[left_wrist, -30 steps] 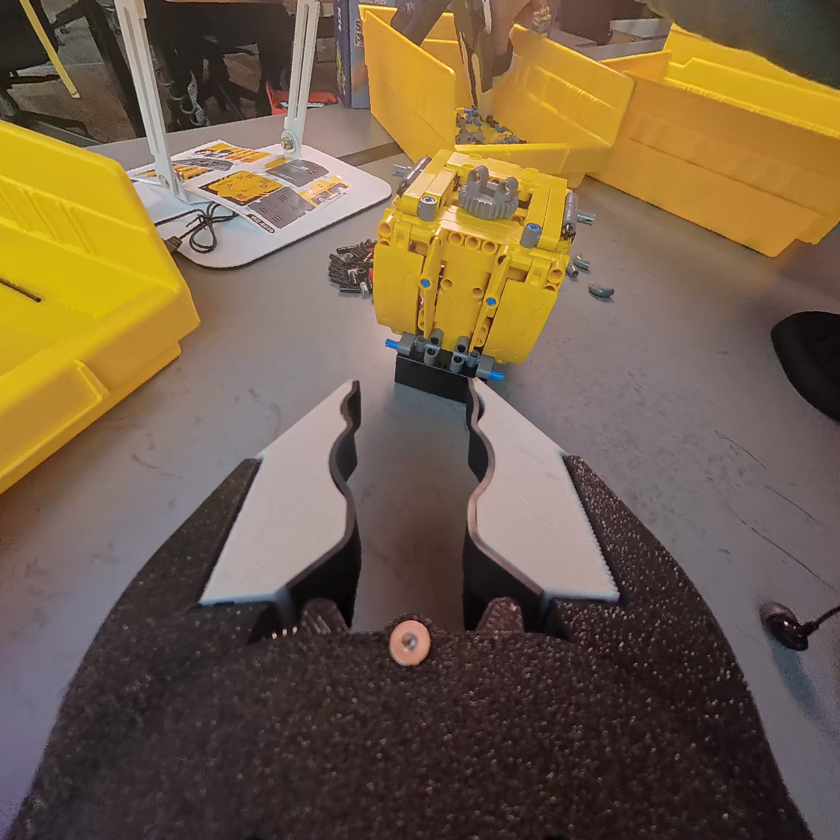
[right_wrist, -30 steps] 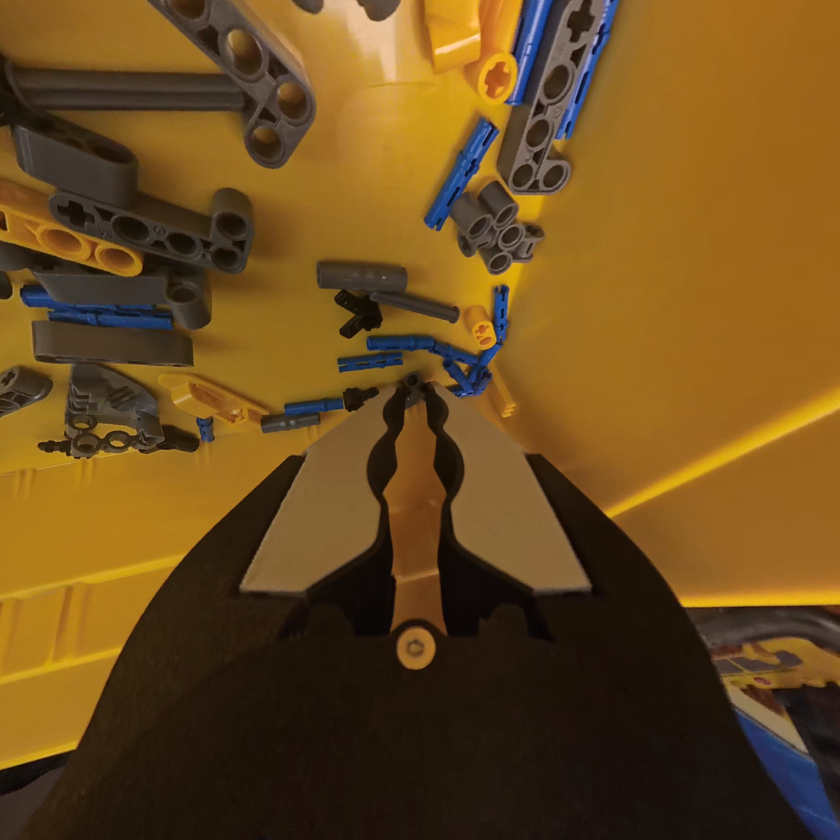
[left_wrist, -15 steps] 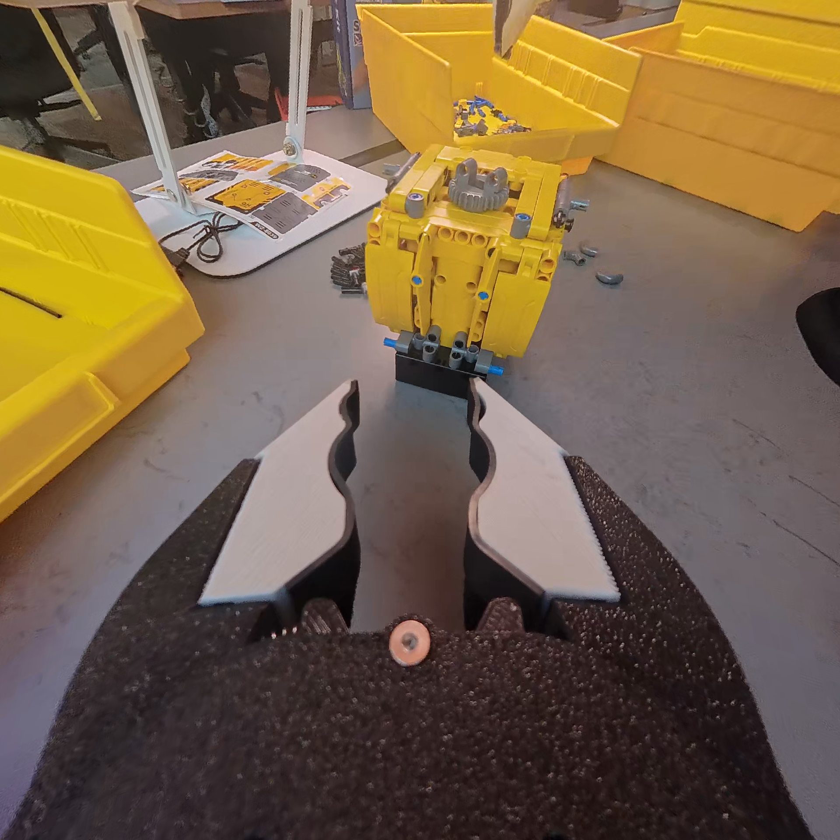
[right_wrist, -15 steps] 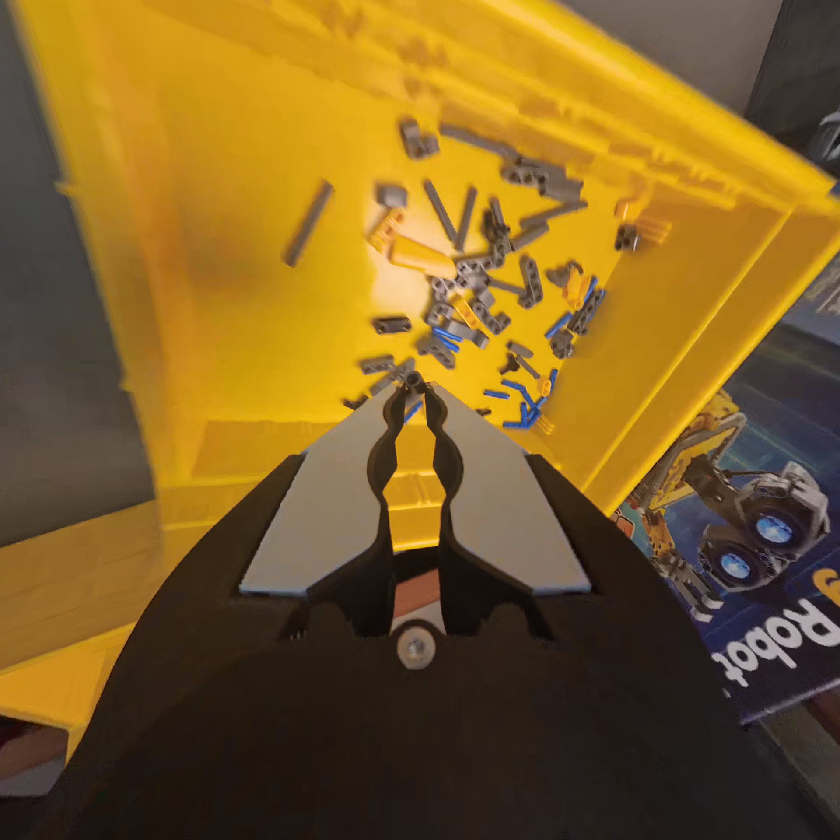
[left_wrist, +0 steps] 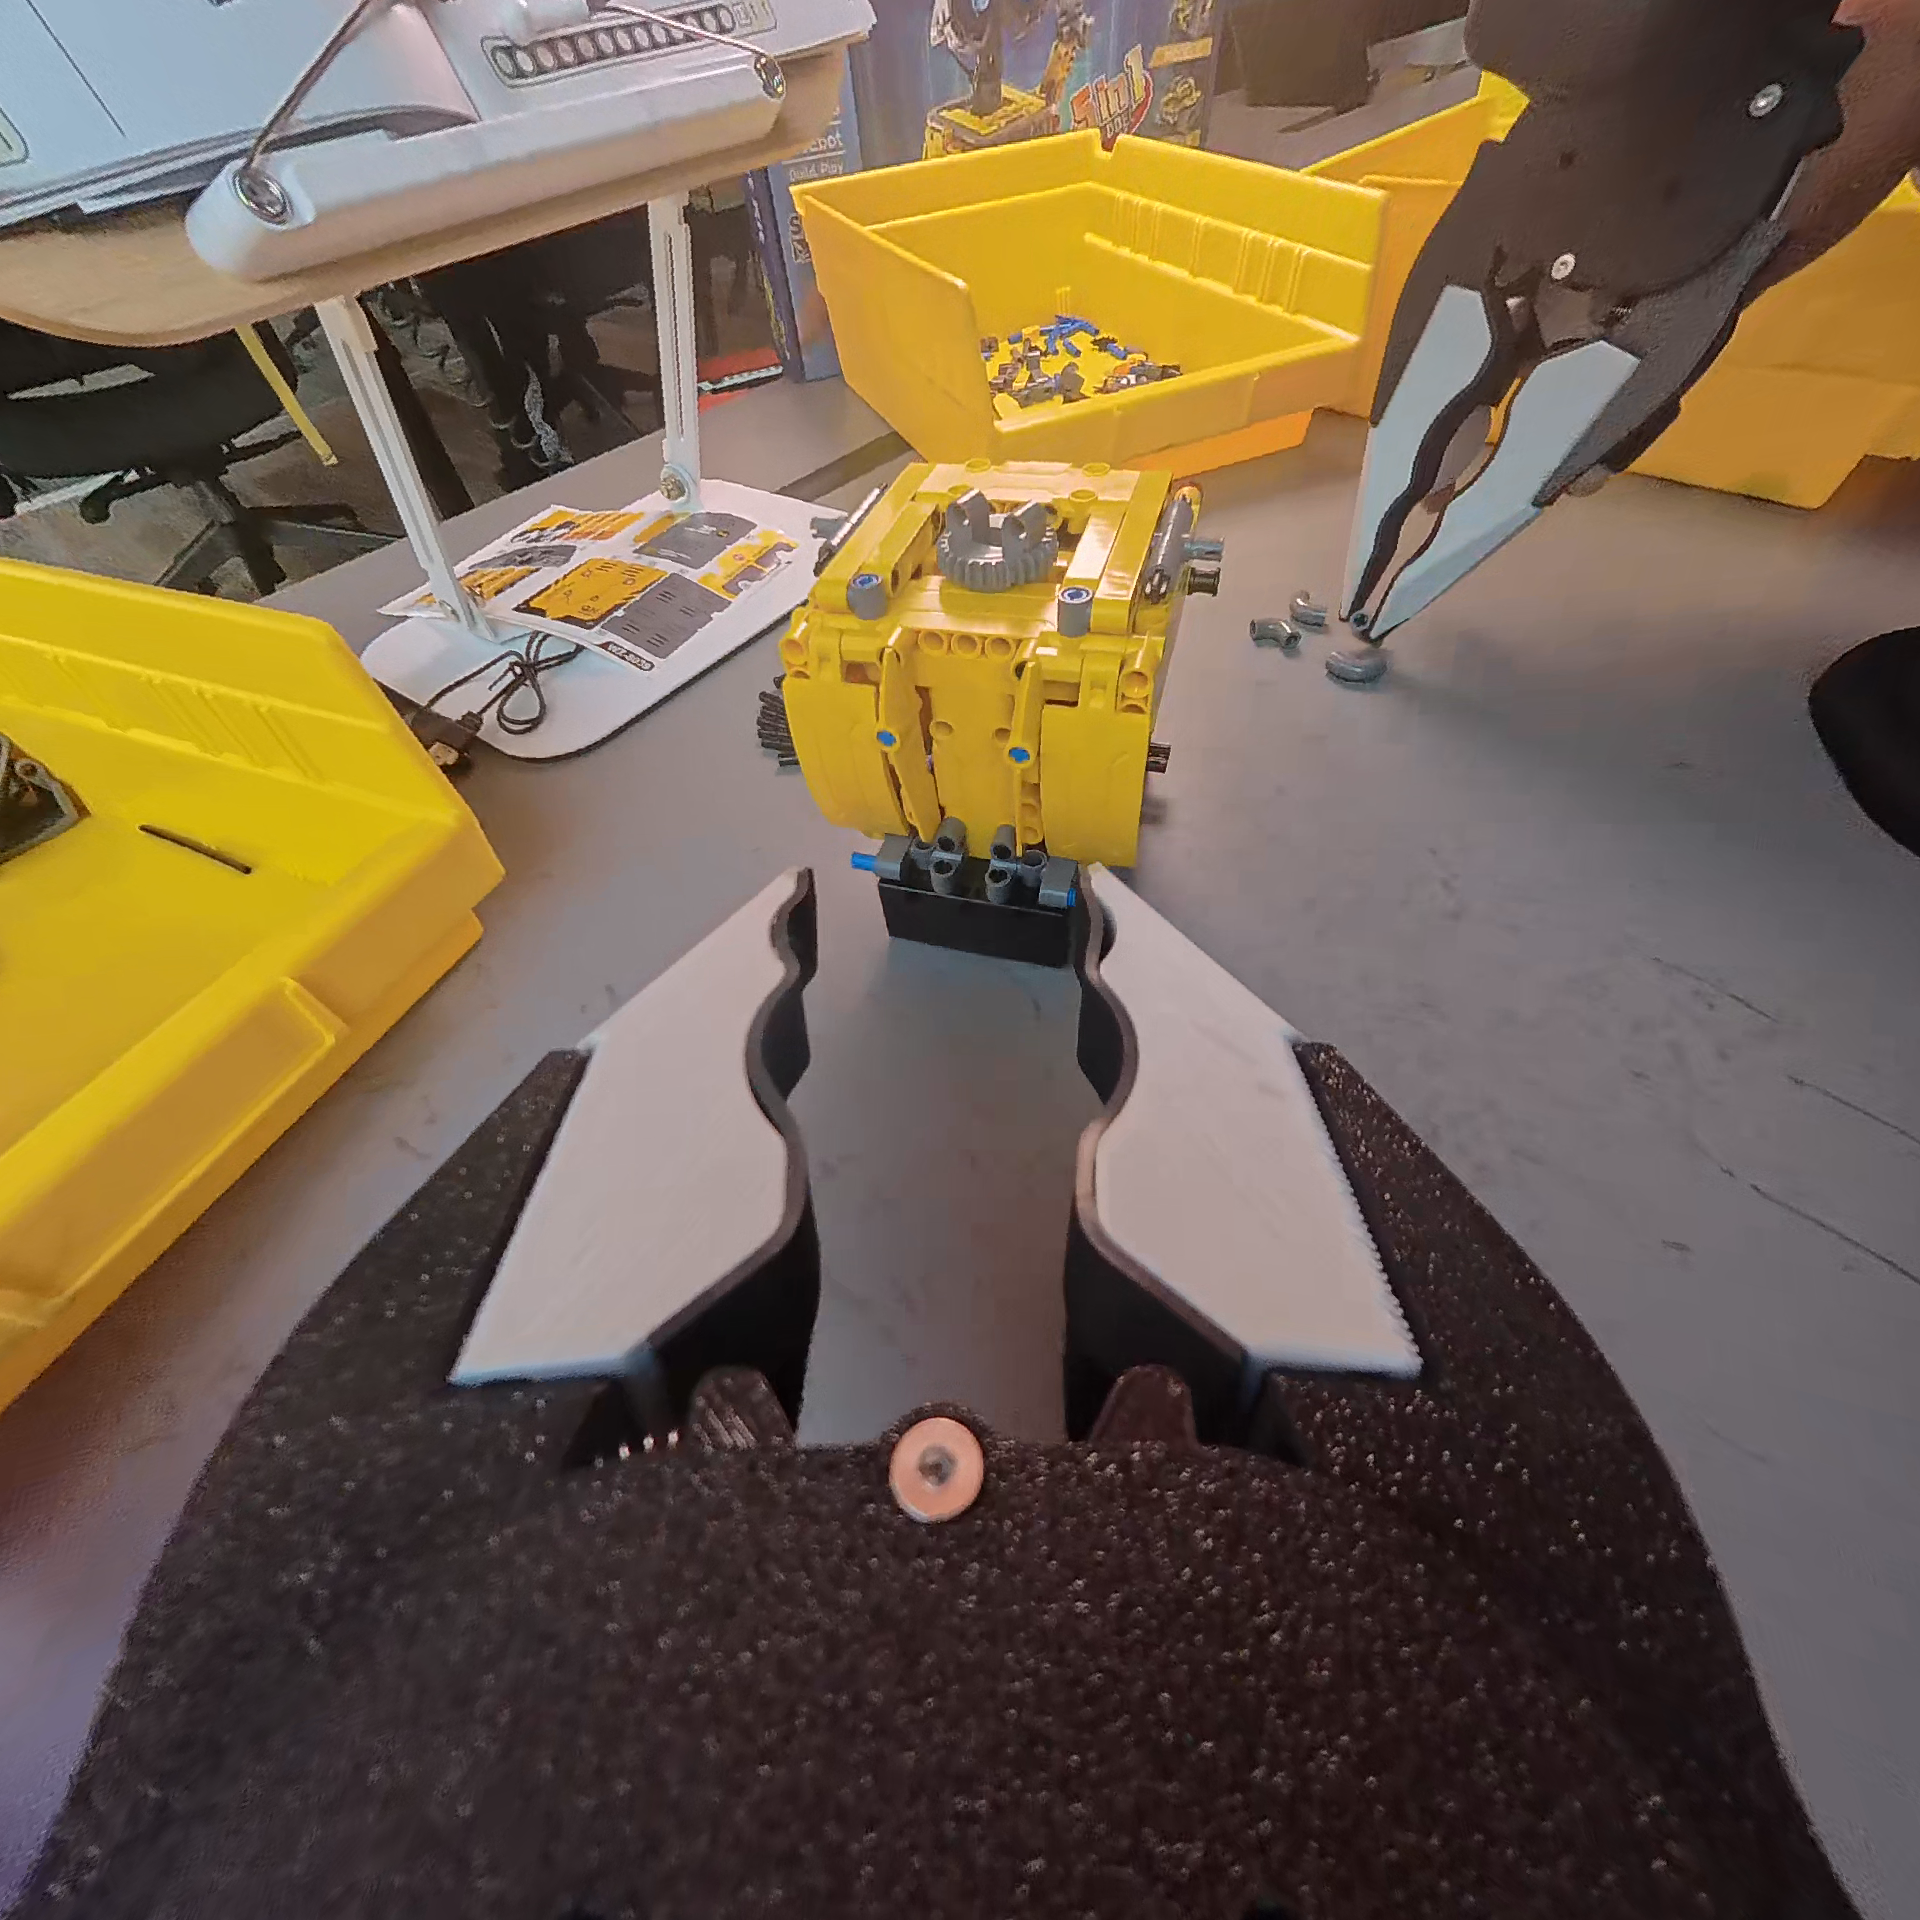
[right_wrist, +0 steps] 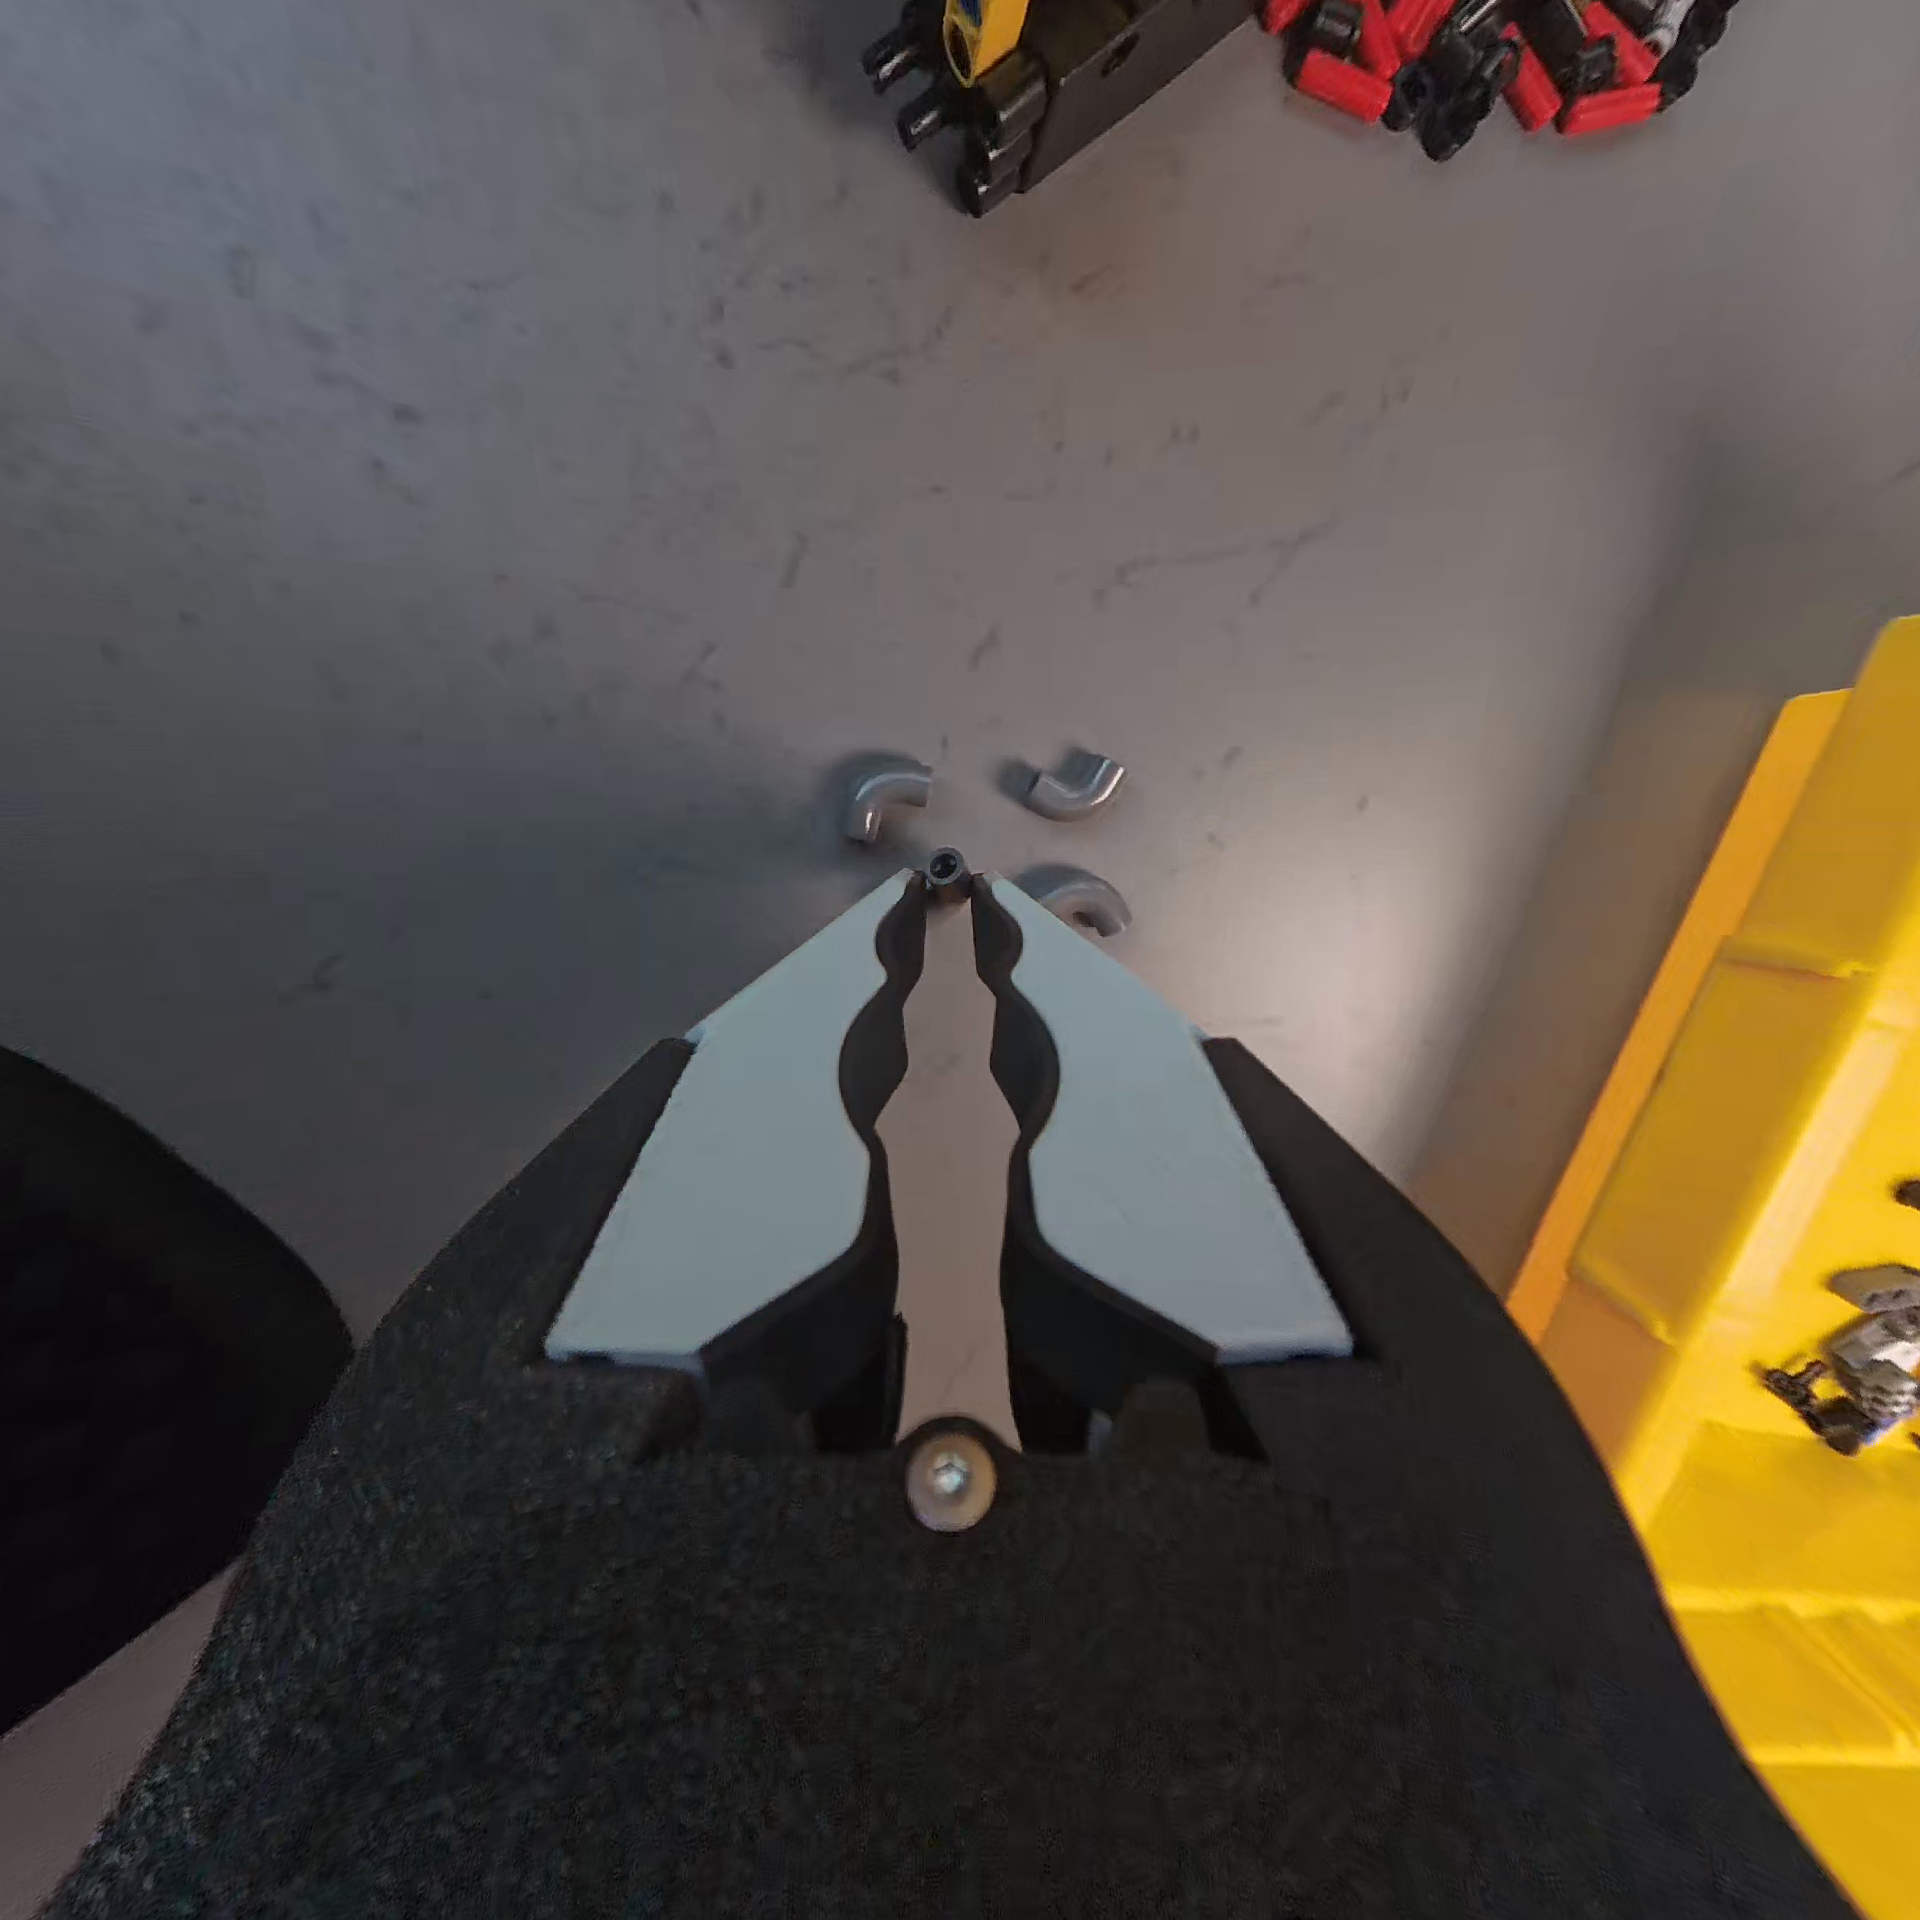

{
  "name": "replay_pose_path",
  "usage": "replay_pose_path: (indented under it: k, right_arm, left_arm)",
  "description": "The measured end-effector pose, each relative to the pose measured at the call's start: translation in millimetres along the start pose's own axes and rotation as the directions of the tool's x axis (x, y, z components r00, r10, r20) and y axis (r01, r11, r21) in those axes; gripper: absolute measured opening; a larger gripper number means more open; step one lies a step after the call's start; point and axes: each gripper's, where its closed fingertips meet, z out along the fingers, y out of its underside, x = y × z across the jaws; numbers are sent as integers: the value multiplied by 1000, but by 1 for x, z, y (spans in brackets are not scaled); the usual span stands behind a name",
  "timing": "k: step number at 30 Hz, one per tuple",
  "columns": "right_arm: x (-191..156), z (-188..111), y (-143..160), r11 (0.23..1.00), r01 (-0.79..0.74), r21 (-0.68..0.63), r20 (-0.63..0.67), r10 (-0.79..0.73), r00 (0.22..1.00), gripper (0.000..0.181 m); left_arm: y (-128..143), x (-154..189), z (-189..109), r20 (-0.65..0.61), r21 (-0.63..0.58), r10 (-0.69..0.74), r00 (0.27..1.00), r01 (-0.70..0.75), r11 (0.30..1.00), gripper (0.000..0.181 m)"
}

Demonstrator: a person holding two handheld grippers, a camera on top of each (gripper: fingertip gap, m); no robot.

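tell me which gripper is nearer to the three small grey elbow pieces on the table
Right. The right gripper, shut on a small dark pin, hangs directly over the grey elbow pieces. The left gripper sits open at the yellow brick model's black base, well aside.

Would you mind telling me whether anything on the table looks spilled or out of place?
Three small grey elbow pieces lie loose on the grey table, outside the yellow bin, right under the right gripper, which is pinching a small dark pin. Nothing looks damaged.
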Motion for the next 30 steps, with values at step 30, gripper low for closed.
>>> replay_pose_path:
  k: [30]
  right_arm:
    - [29, -40, -22, 675, -296, 676, -147, 517, 843, 30]
  left_arm:
    - [8, -2, 5, 4, -13, -9, 1000, 10, 1000, 49]
